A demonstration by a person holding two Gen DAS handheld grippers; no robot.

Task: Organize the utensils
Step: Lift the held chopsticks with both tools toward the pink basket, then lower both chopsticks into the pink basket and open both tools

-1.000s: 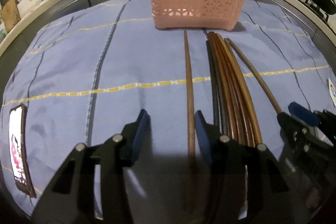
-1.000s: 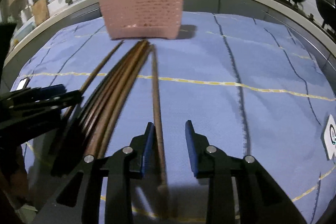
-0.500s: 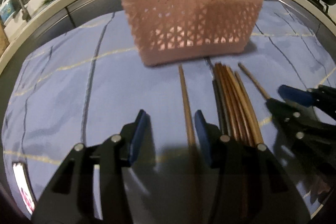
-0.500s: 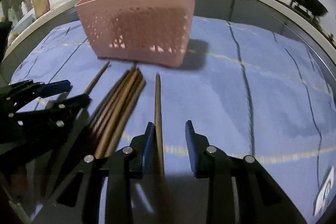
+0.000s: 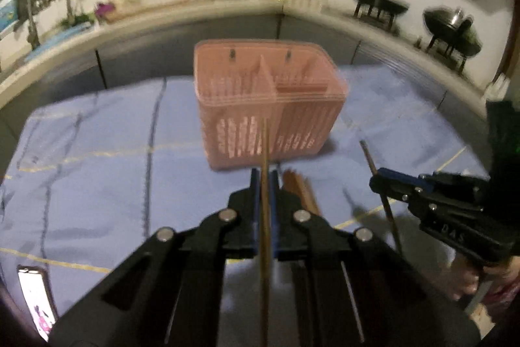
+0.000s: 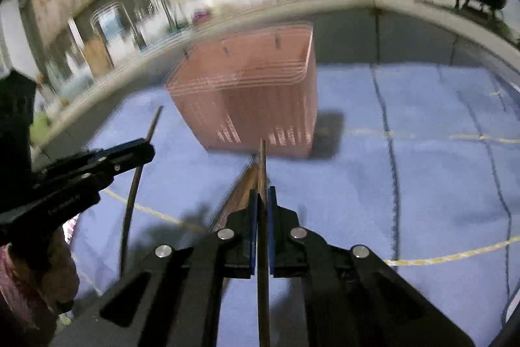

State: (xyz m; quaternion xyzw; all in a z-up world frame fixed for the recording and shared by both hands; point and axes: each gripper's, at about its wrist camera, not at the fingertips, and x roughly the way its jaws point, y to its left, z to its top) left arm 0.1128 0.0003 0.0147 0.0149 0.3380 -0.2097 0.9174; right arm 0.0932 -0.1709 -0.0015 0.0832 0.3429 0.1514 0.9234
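Observation:
A pink slotted basket (image 5: 269,106) (image 6: 253,86) stands upright on the blue cloth (image 5: 97,168), ahead of both grippers. My left gripper (image 5: 264,181) (image 6: 146,152) is shut on a thin brown chopstick (image 5: 265,145) (image 6: 136,181). Its jaws close tight, pads pressing both sides, and the stick is raised off the cloth. My right gripper (image 6: 262,197) (image 5: 377,181) is shut the same way on a second chopstick (image 6: 262,158) (image 5: 369,156), also lifted. Both tips point at the basket's front wall. A bundle of several brown chopsticks (image 5: 299,187) (image 6: 240,194) lies on the cloth between the grippers.
A lit phone (image 5: 32,298) lies at the cloth's near left corner. A kitchen counter (image 5: 162,18) with a tap, bottles and two woks (image 5: 451,31) curves behind the basket. A person's hand (image 5: 471,278) holds the right gripper.
Both grippers went from open around single chopsticks to shut on them. Both rose and moved toward the basket, lifting the sticks off the cloth.

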